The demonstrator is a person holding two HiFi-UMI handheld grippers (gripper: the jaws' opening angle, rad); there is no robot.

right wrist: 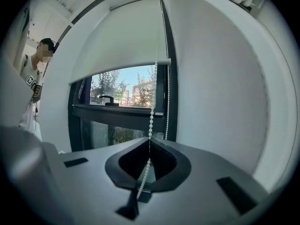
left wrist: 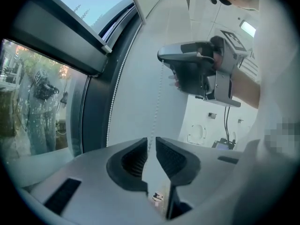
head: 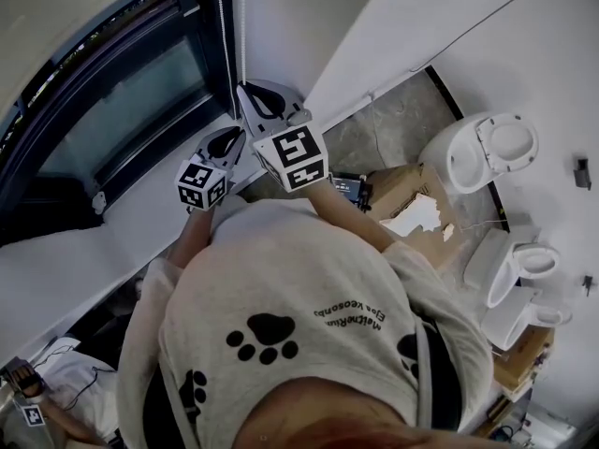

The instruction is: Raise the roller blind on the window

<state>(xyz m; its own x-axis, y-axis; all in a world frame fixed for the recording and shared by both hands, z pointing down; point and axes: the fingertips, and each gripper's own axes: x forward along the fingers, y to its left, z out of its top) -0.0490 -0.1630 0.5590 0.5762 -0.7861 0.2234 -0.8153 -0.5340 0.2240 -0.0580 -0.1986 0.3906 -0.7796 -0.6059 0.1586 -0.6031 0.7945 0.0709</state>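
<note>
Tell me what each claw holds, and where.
Right claw is shut on the white plastic bead chain, on its hanging strand below the white roller blind. Left claw holds nothing: the chain runs between its parted jaws.

Tight corner. The bead chain (right wrist: 151, 118) hangs at the right edge of the dark window frame (right wrist: 112, 112), with the bare side wall (right wrist: 220, 107) just beside it on the right, so there is little room either side. The right gripper (right wrist: 149, 142), fingers clamped on the chain, sits directly above the left gripper (left wrist: 151, 146) and blocks its way up the chain. The left fingers stand slightly apart around the chain, not pressing. The window sill (head: 122, 223) runs left from the corner, below both grippers. The roller blind (right wrist: 122, 41) covers the upper window, clear of the grippers. The person's body fills the near side. On the floor at right, a cardboard box (head: 402, 190) and toilets (head: 487, 148) are well apart from the grippers.
</note>
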